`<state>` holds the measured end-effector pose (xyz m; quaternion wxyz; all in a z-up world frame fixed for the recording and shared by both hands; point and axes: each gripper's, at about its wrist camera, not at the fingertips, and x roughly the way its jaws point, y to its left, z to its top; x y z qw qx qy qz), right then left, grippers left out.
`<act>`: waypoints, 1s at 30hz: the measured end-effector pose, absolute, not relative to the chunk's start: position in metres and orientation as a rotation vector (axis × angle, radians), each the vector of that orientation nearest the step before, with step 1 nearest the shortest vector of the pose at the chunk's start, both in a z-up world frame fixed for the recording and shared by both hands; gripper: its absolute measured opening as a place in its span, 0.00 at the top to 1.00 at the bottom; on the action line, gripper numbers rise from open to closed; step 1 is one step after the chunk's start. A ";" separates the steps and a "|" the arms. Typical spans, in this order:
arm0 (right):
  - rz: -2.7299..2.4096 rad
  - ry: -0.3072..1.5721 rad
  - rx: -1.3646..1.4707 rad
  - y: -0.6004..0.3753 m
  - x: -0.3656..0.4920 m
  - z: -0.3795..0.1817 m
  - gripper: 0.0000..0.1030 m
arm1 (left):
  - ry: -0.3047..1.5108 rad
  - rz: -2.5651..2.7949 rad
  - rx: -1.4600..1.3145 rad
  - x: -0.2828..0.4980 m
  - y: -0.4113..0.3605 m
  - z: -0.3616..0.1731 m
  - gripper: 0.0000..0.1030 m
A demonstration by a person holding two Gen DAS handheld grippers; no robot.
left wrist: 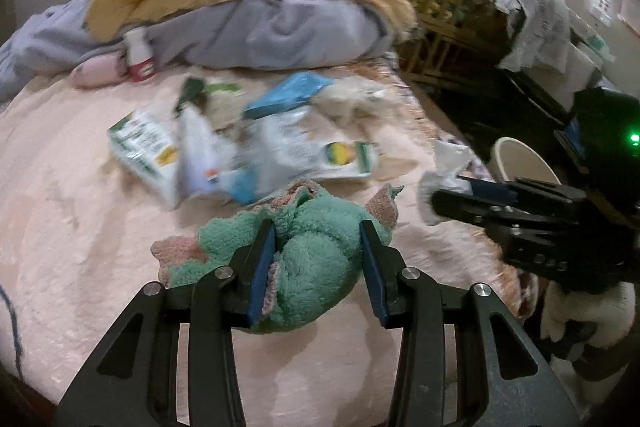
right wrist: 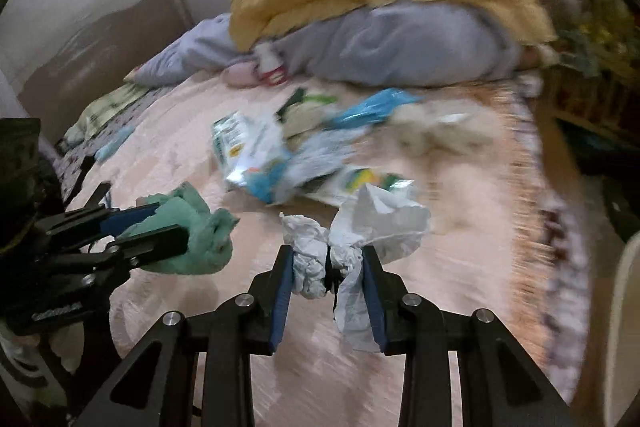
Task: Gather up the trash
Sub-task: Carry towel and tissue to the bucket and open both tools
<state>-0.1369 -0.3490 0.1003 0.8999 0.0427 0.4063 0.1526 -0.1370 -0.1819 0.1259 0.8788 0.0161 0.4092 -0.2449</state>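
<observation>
While the right tool (right wrist: 327, 269) is clamped on a crumpled white paper-and-plastic wad (right wrist: 360, 239) and the left tool (left wrist: 318, 259) grips a fluffy green towel (left wrist: 308, 247), the pale round bin (left wrist: 520, 159) sits just right of the right one, so that's the closer drop.

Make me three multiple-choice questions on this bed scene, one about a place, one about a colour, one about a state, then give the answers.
1. Where does the small white bottle stand?
A. by the grey bedding
B. on the floor
C. in the bin

2. What colour is the fluffy cloth in the left hand-held gripper?
A. red
B. green
C. black

3. What is the right hand-held gripper doing?
A. hanging empty
B. gripping a bottle
C. clamping crumpled white paper

Answers: 1 A, it stands against the grey folds; 2 B, green pile shows between the pads; 3 C, paper is bunched between its fingers.
</observation>
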 end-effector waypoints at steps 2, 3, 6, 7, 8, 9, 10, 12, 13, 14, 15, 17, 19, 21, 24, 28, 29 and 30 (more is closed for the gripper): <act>0.272 0.821 0.123 -0.375 -0.149 0.107 0.69 | 0.842 -0.529 0.058 -0.138 -0.202 0.129 0.62; 0.251 0.814 0.131 -0.385 -0.154 0.108 0.69 | 0.839 -0.536 0.068 -0.138 -0.211 0.130 0.62; 0.188 0.808 0.147 -0.414 -0.166 0.112 0.69 | 0.837 -0.566 0.093 -0.138 -0.242 0.132 0.62; 0.171 0.807 0.154 -0.423 -0.169 0.112 0.69 | 0.833 -0.578 0.104 -0.137 -0.255 0.133 0.62; 0.148 0.805 0.166 -0.434 -0.174 0.112 0.69 | 0.829 -0.587 0.113 -0.138 -0.265 0.133 0.62; 0.132 0.802 0.174 -0.443 -0.177 0.112 0.69 | 0.826 -0.598 0.123 -0.139 -0.277 0.134 0.62; 0.117 0.800 0.180 -0.452 -0.179 0.113 0.69 | 0.822 -0.609 0.133 -0.140 -0.287 0.133 0.62; 0.078 0.793 0.195 -0.472 -0.187 0.114 0.69 | 0.816 -0.628 0.151 -0.141 -0.307 0.134 0.62; 0.055 0.792 0.206 -0.484 -0.191 0.114 0.68 | 0.813 -0.638 0.161 -0.142 -0.317 0.134 0.62; 0.042 0.792 0.212 -0.491 -0.192 0.114 0.68 | 0.812 -0.651 0.170 -0.143 -0.329 0.134 0.62; 0.025 0.793 0.216 -0.499 -0.195 0.113 0.68 | 0.810 -0.660 0.177 -0.143 -0.337 0.134 0.62; -0.008 0.791 0.221 -0.515 -0.201 0.113 0.68 | 0.805 -0.678 0.197 -0.144 -0.357 0.134 0.62; -0.040 0.788 0.233 -0.532 -0.206 0.112 0.68 | 0.801 -0.694 0.218 -0.145 -0.376 0.134 0.62; -0.072 0.783 0.250 -0.549 -0.211 0.111 0.68 | 0.796 -0.710 0.235 -0.146 -0.392 0.134 0.62; -0.111 0.783 0.274 -0.572 -0.217 0.108 0.68 | 0.791 -0.727 0.258 -0.146 -0.412 0.133 0.62; -0.151 0.788 0.302 -0.596 -0.223 0.103 0.68 | 0.791 -0.744 0.283 -0.146 -0.433 0.129 0.62; -0.158 0.788 0.306 -0.600 -0.224 0.102 0.68 | 0.791 -0.747 0.289 -0.147 -0.438 0.128 0.62; -0.166 0.789 0.308 -0.603 -0.224 0.101 0.68 | 0.791 -0.750 0.296 -0.147 -0.443 0.127 0.62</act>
